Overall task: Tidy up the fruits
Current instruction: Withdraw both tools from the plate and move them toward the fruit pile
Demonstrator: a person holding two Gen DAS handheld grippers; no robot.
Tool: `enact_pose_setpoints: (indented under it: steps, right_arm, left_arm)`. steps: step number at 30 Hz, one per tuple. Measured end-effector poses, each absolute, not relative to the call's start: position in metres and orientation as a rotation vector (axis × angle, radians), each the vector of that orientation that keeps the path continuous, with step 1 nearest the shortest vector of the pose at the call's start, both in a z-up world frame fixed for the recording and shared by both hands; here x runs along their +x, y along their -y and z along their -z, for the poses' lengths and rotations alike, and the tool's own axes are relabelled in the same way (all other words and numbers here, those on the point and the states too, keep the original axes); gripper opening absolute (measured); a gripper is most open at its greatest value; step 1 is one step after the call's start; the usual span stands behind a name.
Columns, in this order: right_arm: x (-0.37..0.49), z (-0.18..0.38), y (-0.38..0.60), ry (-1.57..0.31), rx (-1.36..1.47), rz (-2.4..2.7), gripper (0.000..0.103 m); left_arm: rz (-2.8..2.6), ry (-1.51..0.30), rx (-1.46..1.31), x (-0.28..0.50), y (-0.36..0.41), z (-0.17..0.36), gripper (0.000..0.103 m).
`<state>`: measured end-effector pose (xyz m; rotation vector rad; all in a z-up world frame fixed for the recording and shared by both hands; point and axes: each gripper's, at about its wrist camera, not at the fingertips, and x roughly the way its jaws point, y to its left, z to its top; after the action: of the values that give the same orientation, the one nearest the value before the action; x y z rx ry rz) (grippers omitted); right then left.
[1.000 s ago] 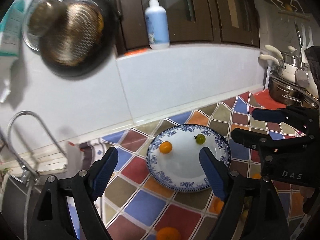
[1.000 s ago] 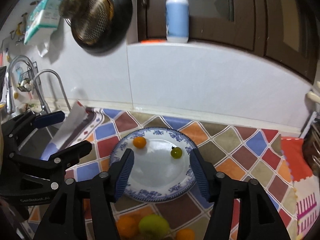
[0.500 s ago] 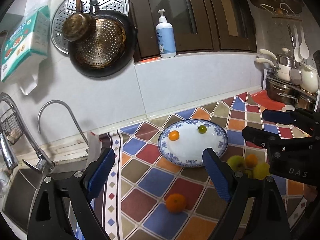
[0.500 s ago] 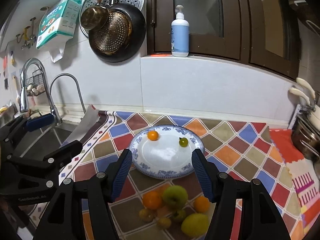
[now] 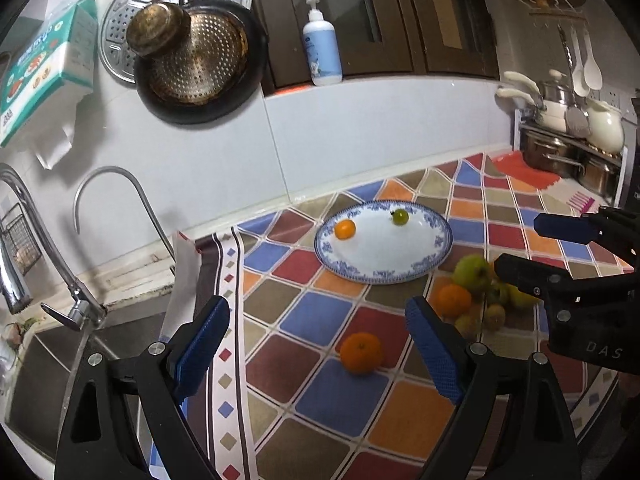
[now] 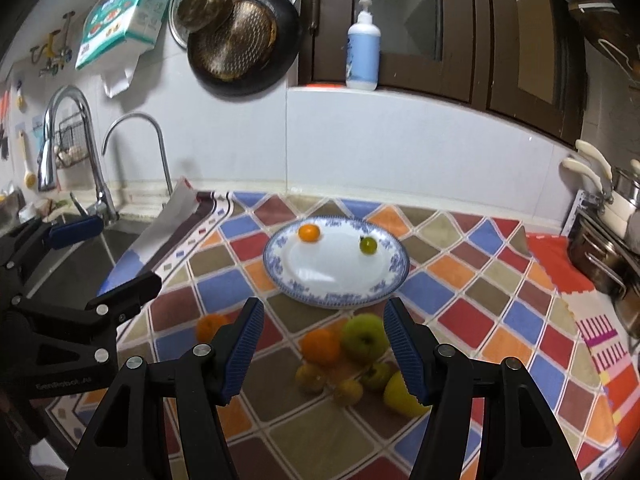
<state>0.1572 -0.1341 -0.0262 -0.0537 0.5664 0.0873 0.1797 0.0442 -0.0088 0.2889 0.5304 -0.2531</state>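
Note:
A blue-and-white plate (image 5: pixel 432 258) (image 6: pixel 280 276) lies on the chequered mat and holds a small orange fruit (image 5: pixel 345 228) (image 6: pixel 309 232) and a small green fruit (image 5: pixel 399 217) (image 6: pixel 368 245). In front of the plate sits a pile with a green apple (image 6: pixel 364 337) (image 5: pixel 471 270), an orange (image 6: pixel 320 345) (image 5: pixel 453 300), a yellow fruit (image 6: pixel 400 396) and small yellowish ones. A lone orange (image 5: pixel 361 352) (image 6: pixel 208 326) lies apart. My left gripper (image 5: pixel 318 348) is open and empty above the mat. My right gripper (image 6: pixel 322 350) is open and empty, hovering over the pile.
A sink (image 5: pixel 48 364) with two taps (image 6: pixel 72 152) lies to the left of the mat. Pans (image 6: pixel 240 40) hang on the wall. A soap bottle (image 6: pixel 363 54) stands on the ledge. Pots (image 5: pixel 560 148) sit on a rack at the right.
Both grippers have drawn back from the plate, so it looks smaller and farther. The fruit pile and the lone orange have come into view in front of it.

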Motion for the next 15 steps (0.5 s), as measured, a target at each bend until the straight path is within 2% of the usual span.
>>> enact_pose_setpoints:
  steps: [15]
  right_arm:
    - [0.172, 0.079, 0.113, -0.735, -0.185, -0.089, 0.062]
  left_arm:
    - [0.329, -0.611, 0.379, 0.194, -0.044, 0.062, 0.09]
